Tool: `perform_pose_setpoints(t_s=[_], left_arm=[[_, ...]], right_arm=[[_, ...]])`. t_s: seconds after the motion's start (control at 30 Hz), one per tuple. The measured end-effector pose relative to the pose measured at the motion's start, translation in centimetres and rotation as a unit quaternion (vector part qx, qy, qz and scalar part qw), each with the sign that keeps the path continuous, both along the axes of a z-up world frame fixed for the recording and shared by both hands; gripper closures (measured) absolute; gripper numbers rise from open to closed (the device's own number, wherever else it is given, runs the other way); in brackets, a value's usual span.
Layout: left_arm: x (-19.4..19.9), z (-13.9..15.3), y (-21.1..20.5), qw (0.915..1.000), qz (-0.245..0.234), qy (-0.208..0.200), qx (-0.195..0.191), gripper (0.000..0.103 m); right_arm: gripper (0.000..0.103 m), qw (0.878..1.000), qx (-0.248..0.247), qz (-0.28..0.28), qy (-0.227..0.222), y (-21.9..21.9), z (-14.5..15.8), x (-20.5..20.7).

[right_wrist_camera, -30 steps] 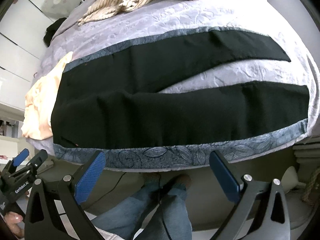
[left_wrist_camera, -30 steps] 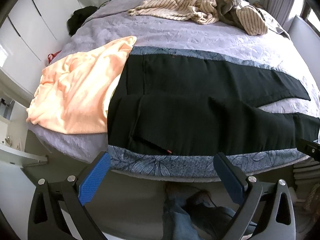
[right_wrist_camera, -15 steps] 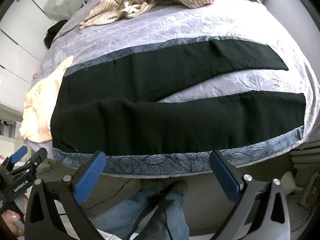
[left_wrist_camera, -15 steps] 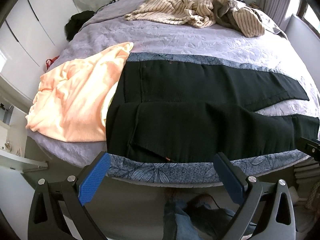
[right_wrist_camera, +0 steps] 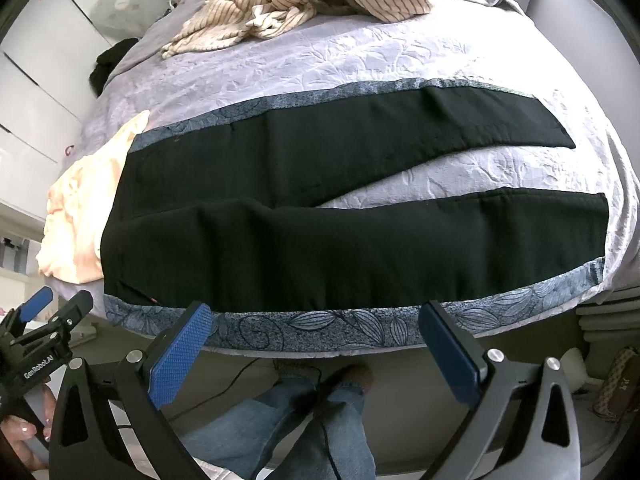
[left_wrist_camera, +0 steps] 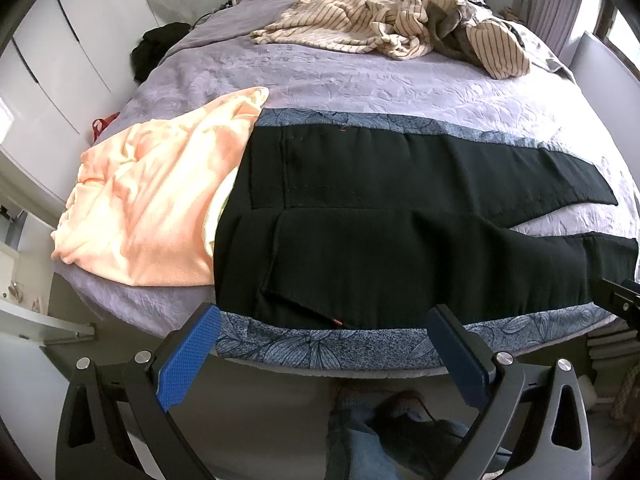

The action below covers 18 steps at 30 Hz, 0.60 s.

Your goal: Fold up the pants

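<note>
Lilac quilted bedding covers the bed (left_wrist_camera: 360,84), which carries everything in view. Black pants (right_wrist_camera: 320,216) lie flat across its near edge on a blue leaf-print cloth (right_wrist_camera: 320,330), waistband toward the left beside a peach garment (left_wrist_camera: 152,200), the two legs splayed apart toward the right with bedding showing between them. A striped heap (left_wrist_camera: 384,36) sits well apart at the far end and should not interfere. No fold is yet made. The likely first step is to bring one leg over the other; it would be done well by taking the near leg at waistband and hem together, lifting both ends evenly and matching the outer seams, since the cloth looks limp and may sag between the holds. The left hand-held gripper (left_wrist_camera: 320,344) and right hand-held gripper (right_wrist_camera: 316,340) are both released, jaws spread wide, hovering off the bed edge and touching nothing.
</note>
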<state>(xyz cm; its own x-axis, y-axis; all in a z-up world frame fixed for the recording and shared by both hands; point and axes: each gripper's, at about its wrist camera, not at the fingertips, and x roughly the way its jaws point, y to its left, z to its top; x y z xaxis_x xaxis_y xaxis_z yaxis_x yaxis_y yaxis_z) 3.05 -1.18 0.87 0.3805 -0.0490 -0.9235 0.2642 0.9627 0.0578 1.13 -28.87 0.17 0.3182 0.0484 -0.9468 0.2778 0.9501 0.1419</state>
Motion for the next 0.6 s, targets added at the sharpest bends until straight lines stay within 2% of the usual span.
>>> perform_pose_setpoints(t_s=[0.6], left_arm=[[0.04, 0.10, 0.15, 1.0000, 0.000, -0.002, -0.002, 0.000]], right_arm=[[0.000, 1.000, -0.019, 0.004, -0.014, 0.09, 0.76, -0.14]])
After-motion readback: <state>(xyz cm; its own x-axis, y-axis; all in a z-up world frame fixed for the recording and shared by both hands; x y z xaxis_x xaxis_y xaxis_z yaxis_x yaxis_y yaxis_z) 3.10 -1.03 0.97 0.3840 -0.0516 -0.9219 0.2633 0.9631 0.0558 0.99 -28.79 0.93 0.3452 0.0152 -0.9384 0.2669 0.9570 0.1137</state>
